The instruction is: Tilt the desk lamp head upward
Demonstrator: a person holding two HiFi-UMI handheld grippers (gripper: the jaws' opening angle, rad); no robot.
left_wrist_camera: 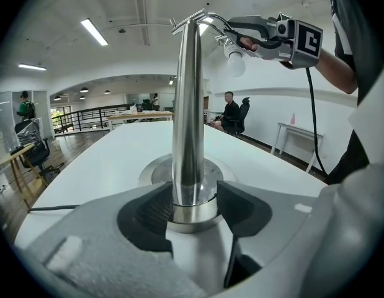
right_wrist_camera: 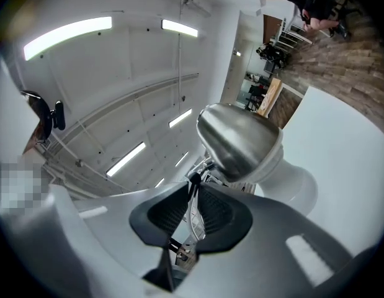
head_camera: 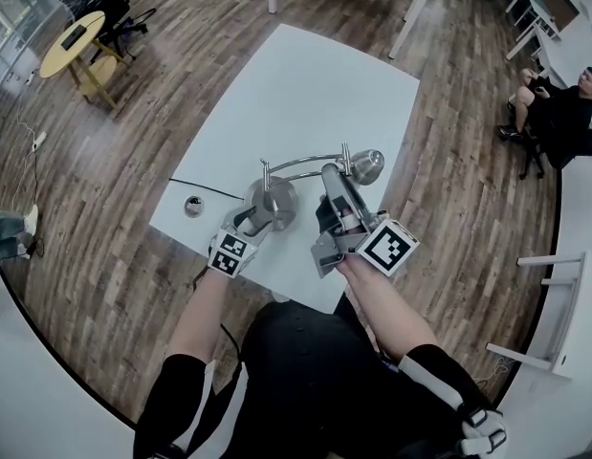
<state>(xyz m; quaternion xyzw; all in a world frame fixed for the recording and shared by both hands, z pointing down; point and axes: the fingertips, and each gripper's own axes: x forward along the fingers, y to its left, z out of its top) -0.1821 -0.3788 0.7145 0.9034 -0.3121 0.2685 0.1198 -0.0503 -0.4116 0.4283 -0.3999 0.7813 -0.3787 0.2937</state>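
Lamp head [head_camera: 366,166] out to one side of post [left_wrist_camera: 188,104] top, at end of thin curved arm [head_camera: 305,161]. Right gripper [right_wrist_camera: 195,197] pinched shut on arm just behind head, well off from post. Left gripper [left_wrist_camera: 193,207] clamped on post foot, just above round base [left_wrist_camera: 156,169] on table [head_camera: 305,84].

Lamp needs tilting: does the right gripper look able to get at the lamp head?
Probably yes: the right gripper pinches the thin lamp arm right behind the lamp head, with nothing between them.
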